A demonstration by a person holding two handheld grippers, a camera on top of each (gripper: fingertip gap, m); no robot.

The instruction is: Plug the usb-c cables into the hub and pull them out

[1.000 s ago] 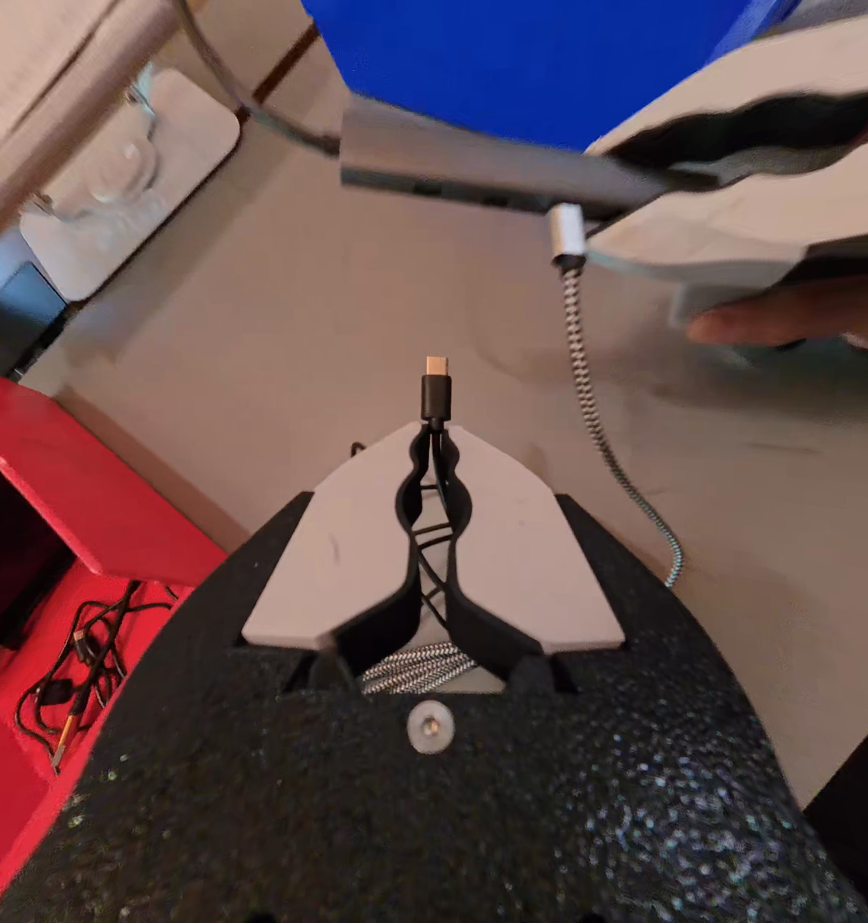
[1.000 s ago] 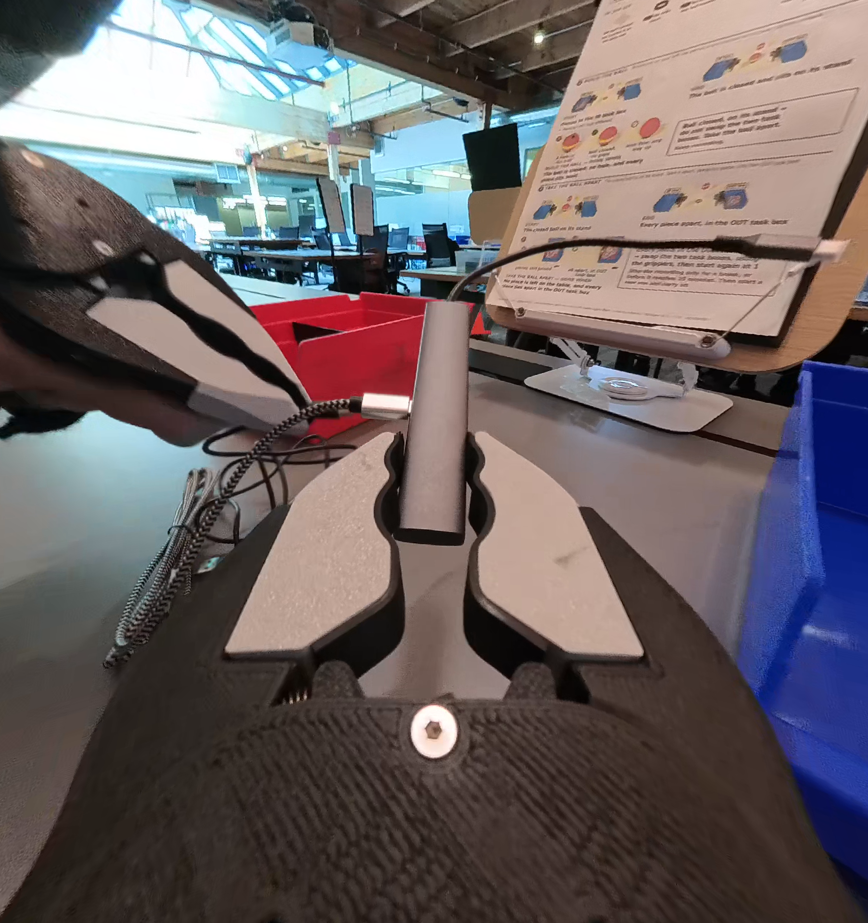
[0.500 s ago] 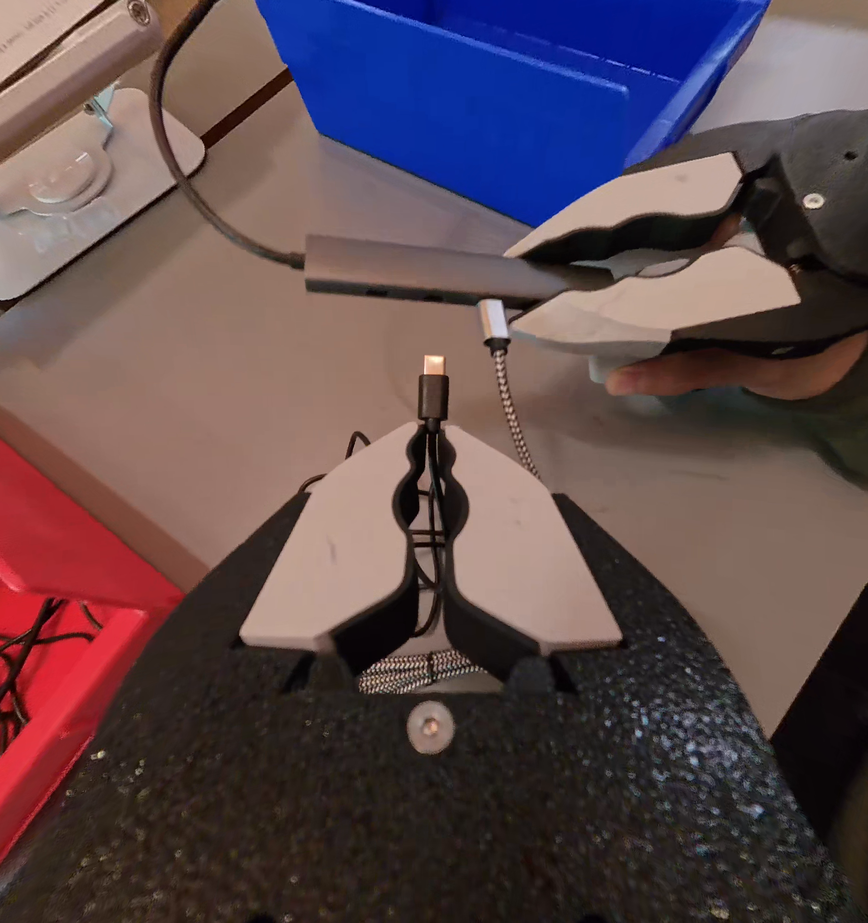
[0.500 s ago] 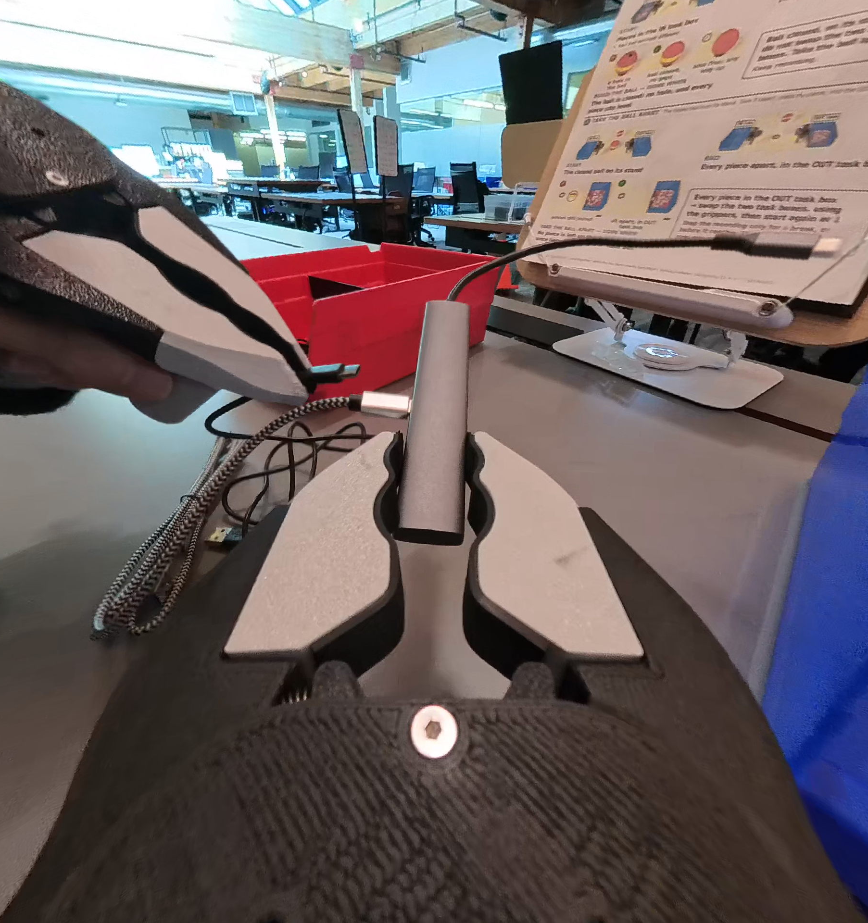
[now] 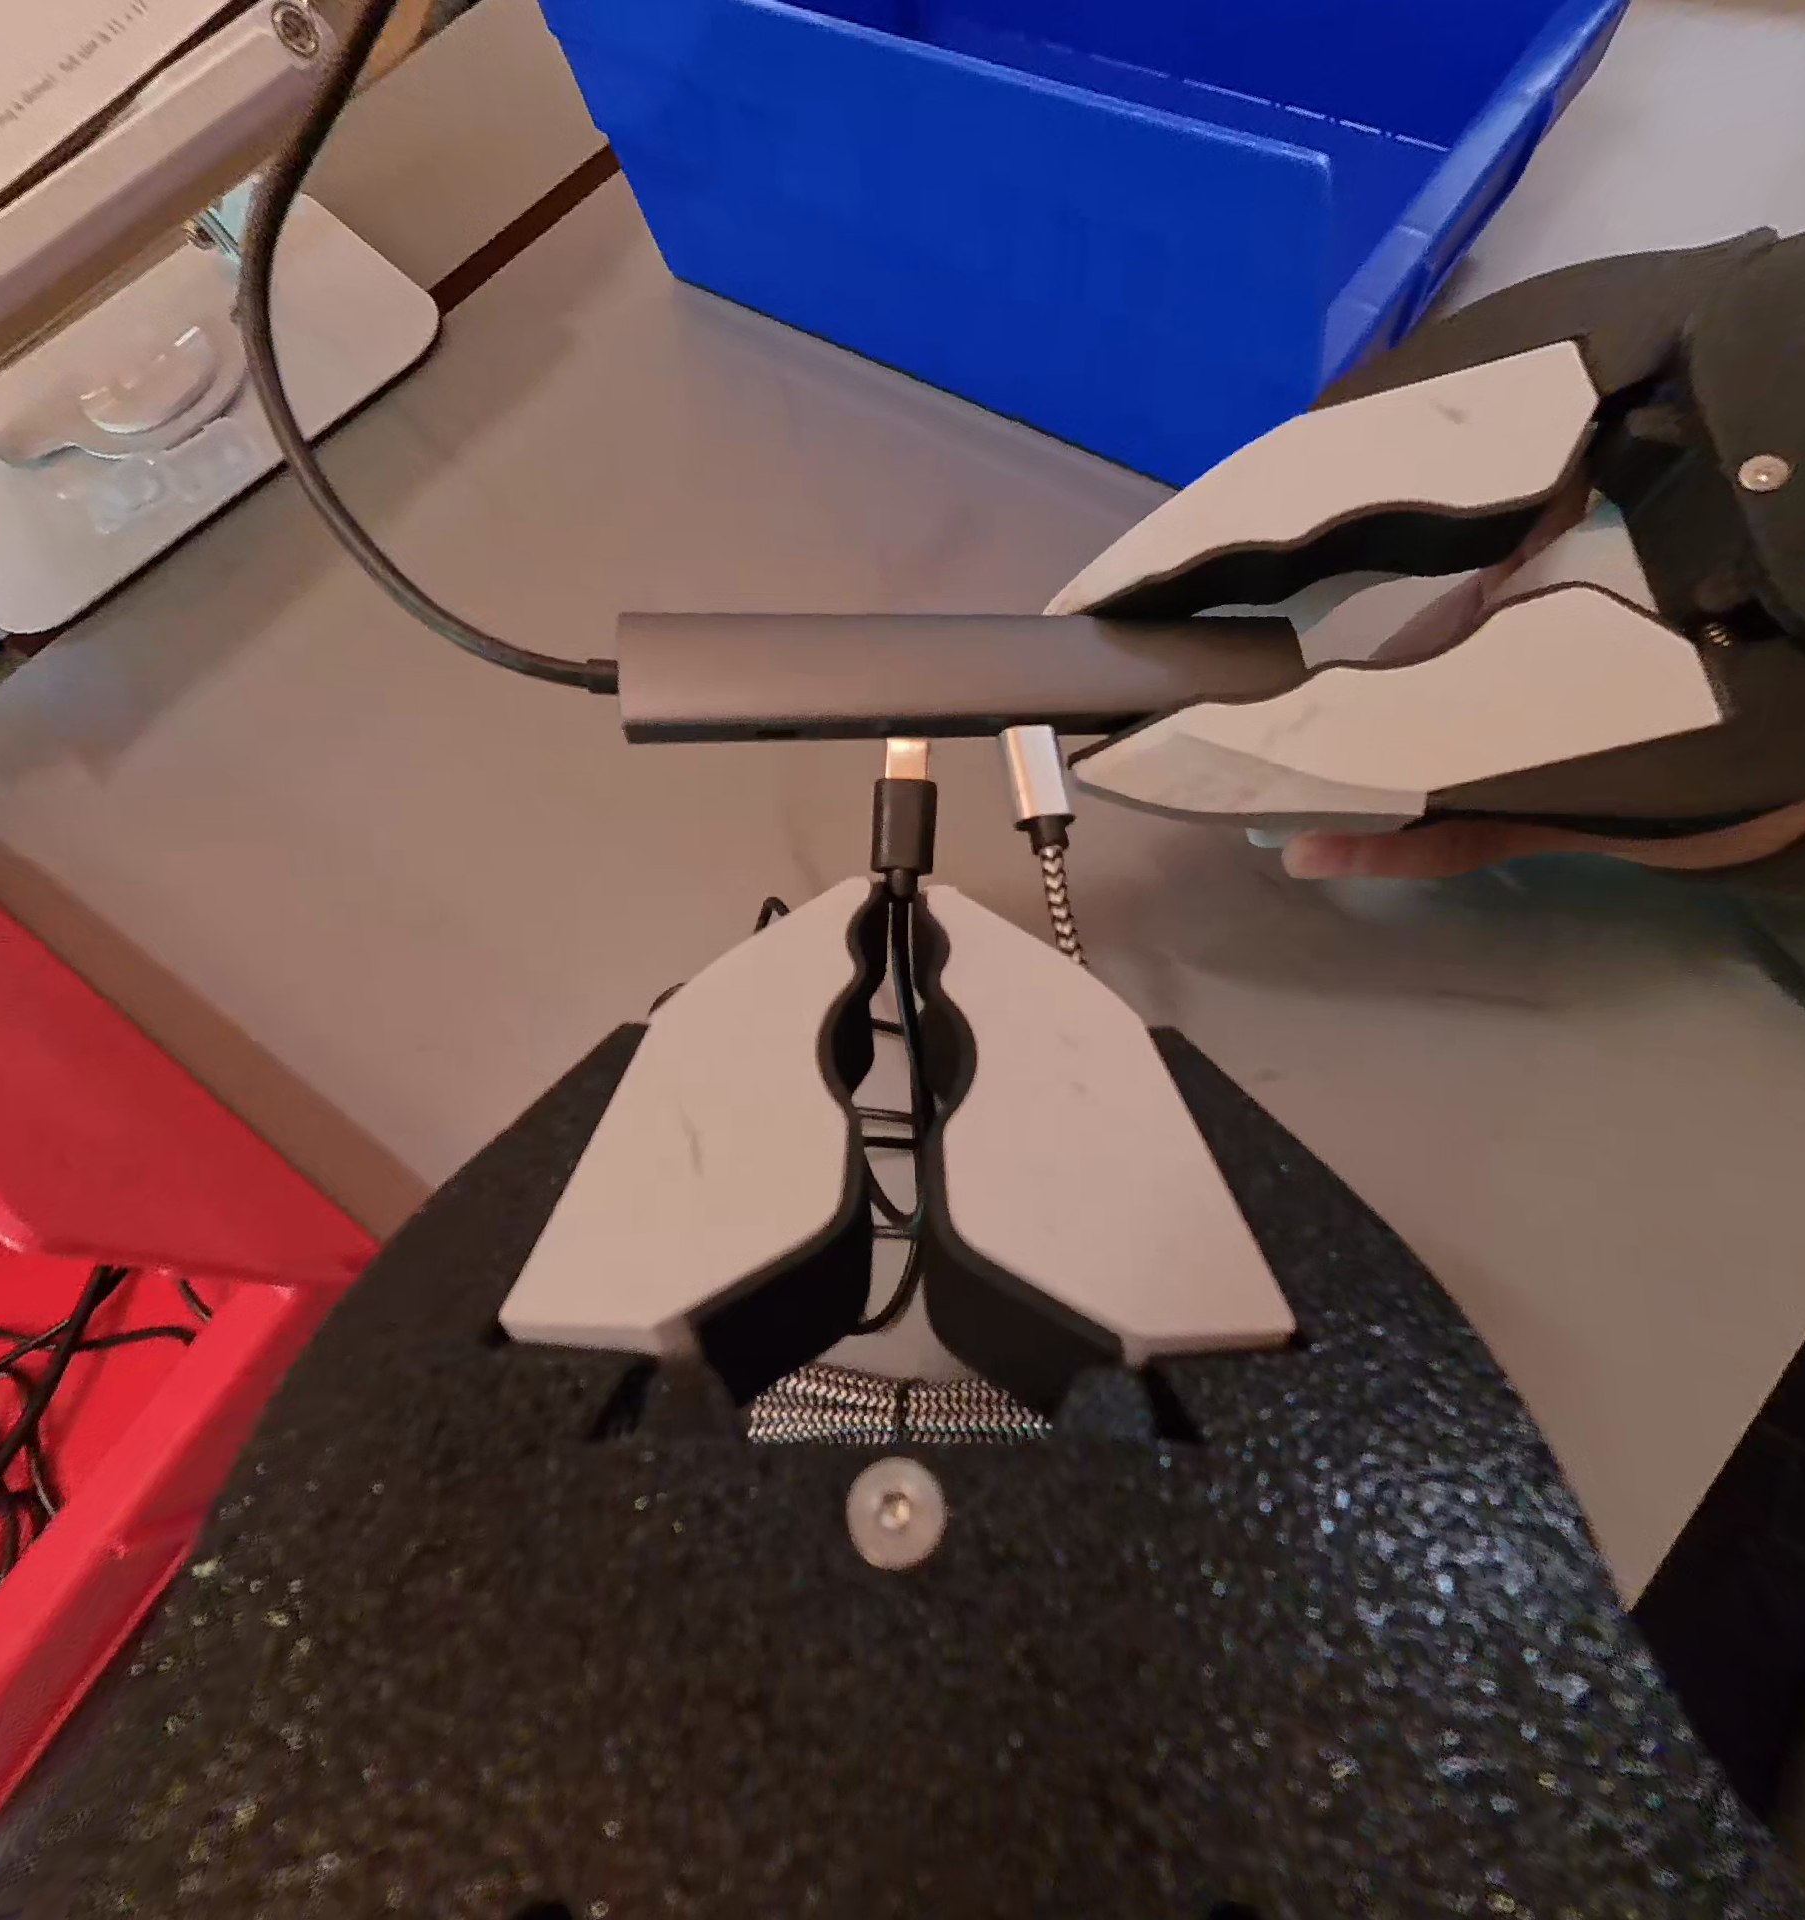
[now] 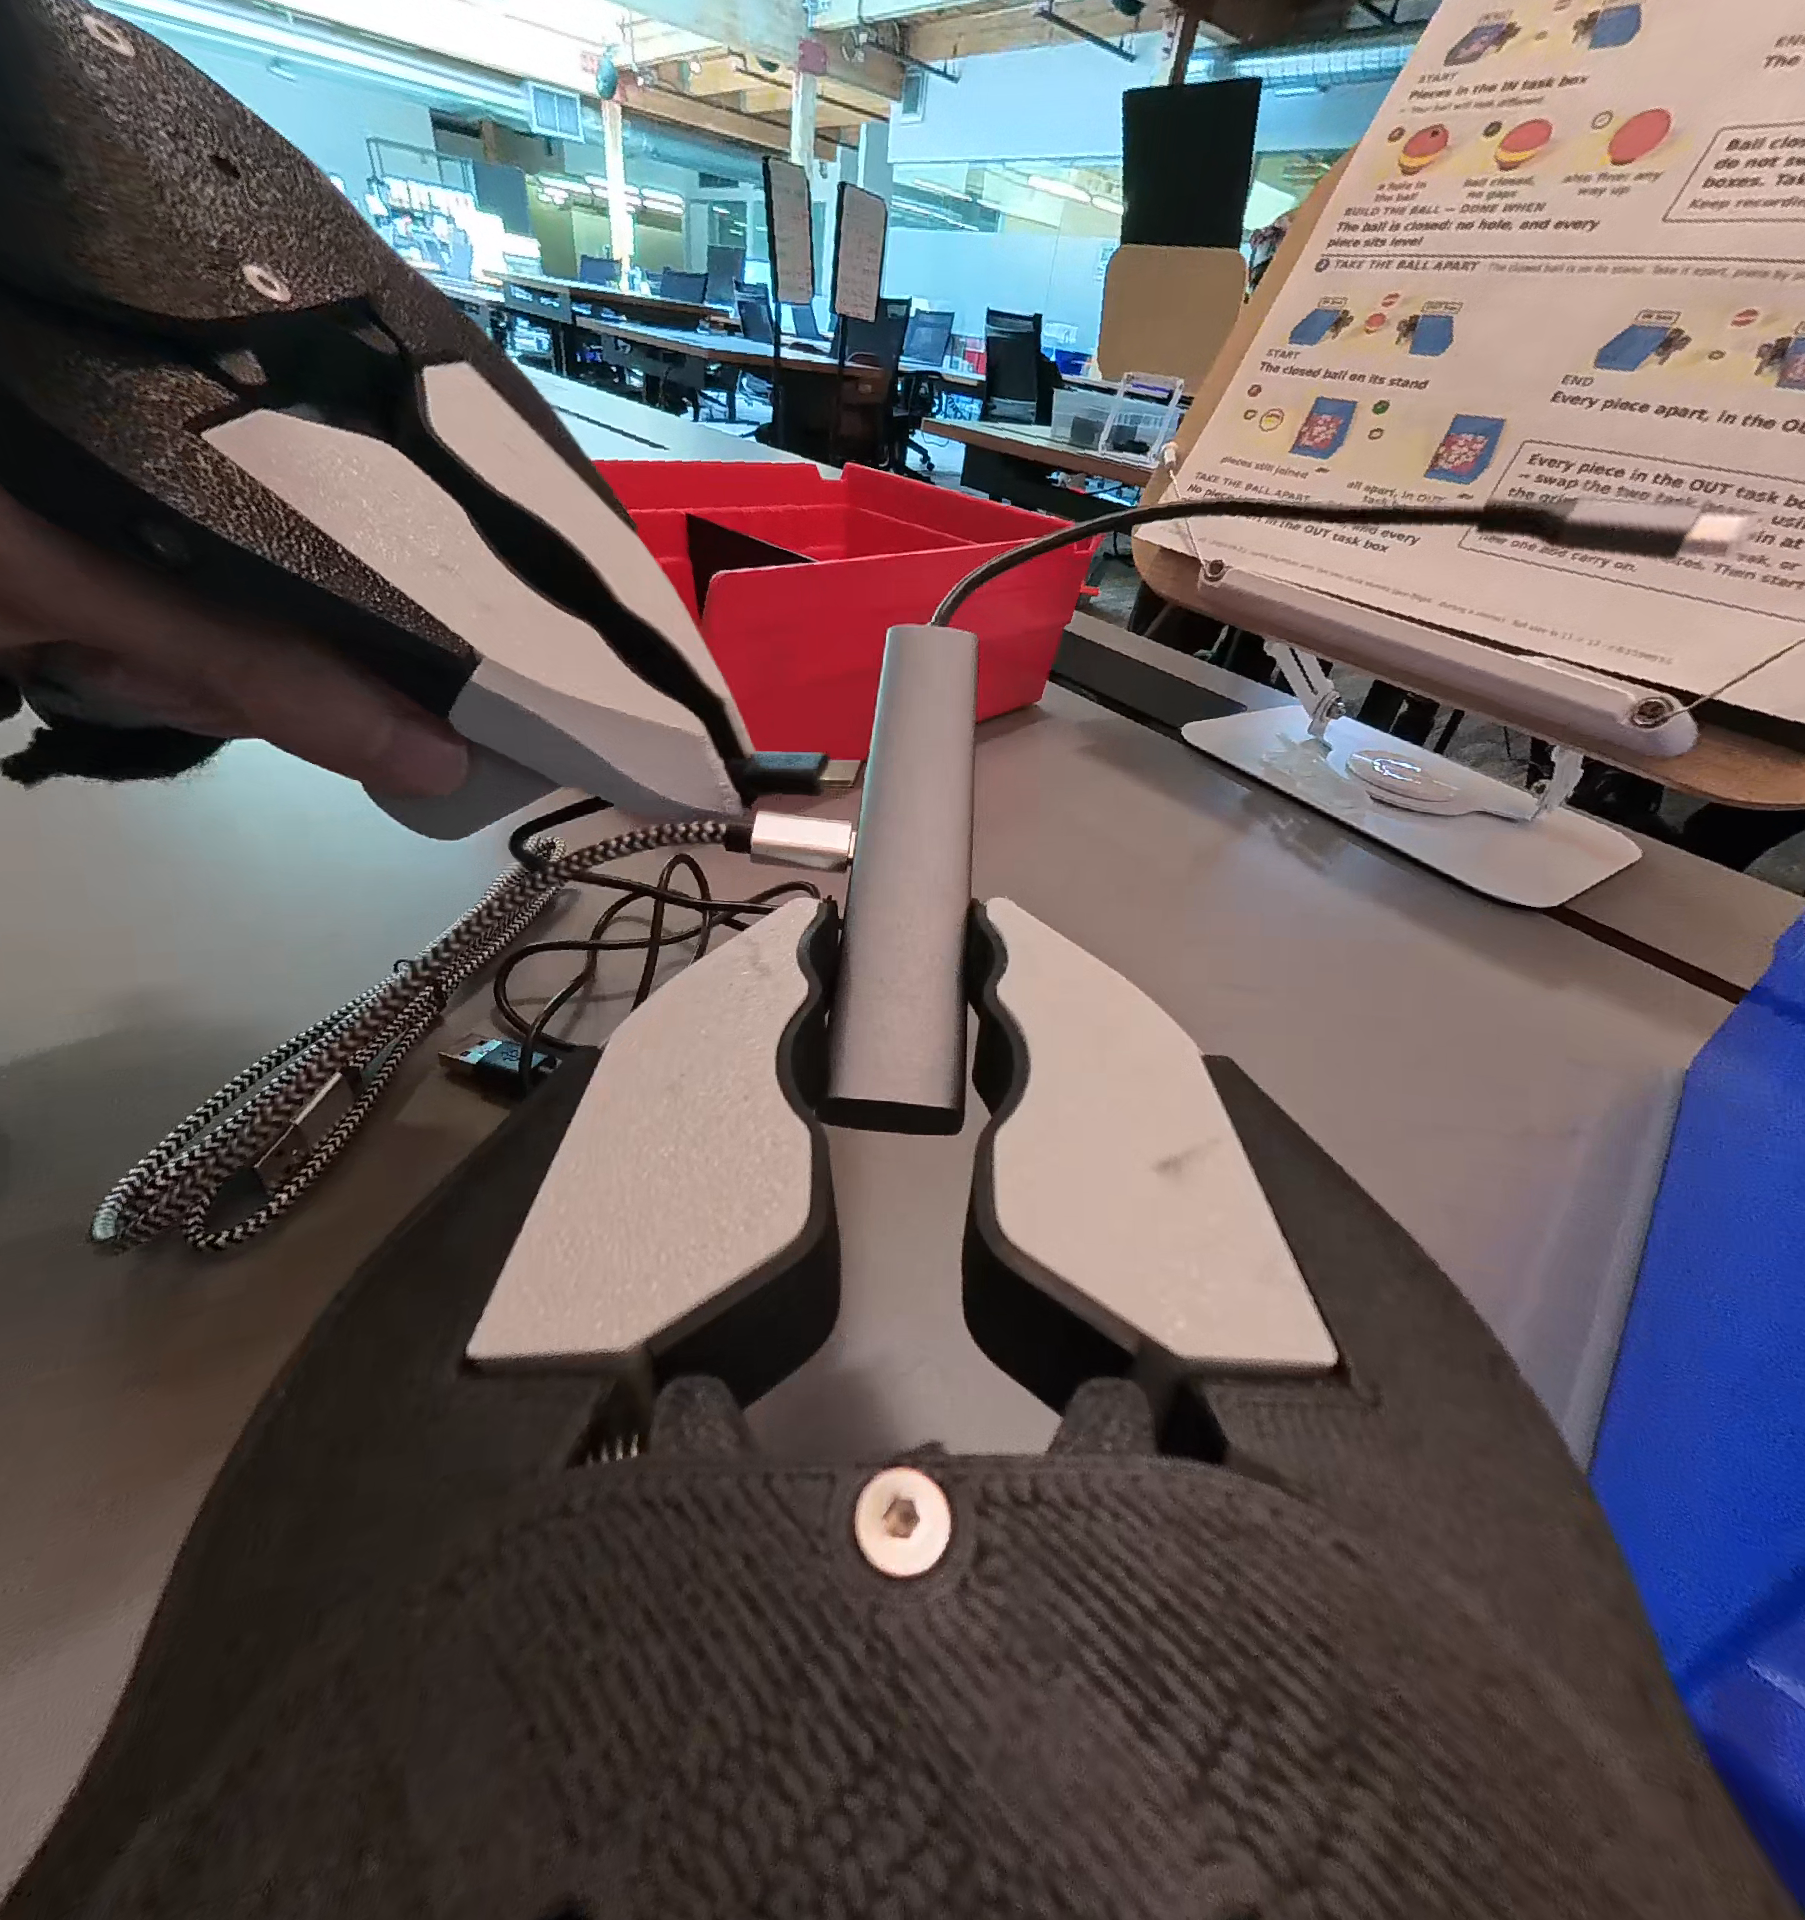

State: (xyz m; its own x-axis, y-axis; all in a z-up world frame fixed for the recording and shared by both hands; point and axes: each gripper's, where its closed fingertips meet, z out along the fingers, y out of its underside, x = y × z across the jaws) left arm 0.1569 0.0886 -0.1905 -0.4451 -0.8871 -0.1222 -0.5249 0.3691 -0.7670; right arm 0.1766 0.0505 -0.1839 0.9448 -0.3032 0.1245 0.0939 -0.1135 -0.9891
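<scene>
My right gripper (image 6: 903, 914) is shut on one end of a grey bar-shaped hub (image 6: 913, 831) and holds it above the table; it also shows in the left wrist view (image 5: 1080, 665), with the hub (image 5: 856, 670) lying crosswise. A braided cable's silver plug (image 5: 1033, 774) sits in the hub's side port (image 6: 799, 840). My left gripper (image 5: 900, 894) is shut on a black usb-c cable, with its plug (image 5: 905, 805) sticking out. The plug's metal tip is right at the hub's side, beside the silver plug (image 6: 789, 774). I cannot tell whether it is in a port.
A blue bin (image 5: 1033, 187) stands behind the hub, a red bin (image 5: 67, 1247) with loose black cables at the left. A document stand (image 6: 1563, 416) on a white base is at the back. The braided cable (image 6: 285, 1101) and a black cable (image 6: 617, 935) lie coiled on the grey table. The gap from one gripper's tips to the other's is roughly 5 cm.
The hub and the black plug have come together: the gap between the plug's tip and the hub's side has closed. The right gripper has brought the hub lower and nearer.
</scene>
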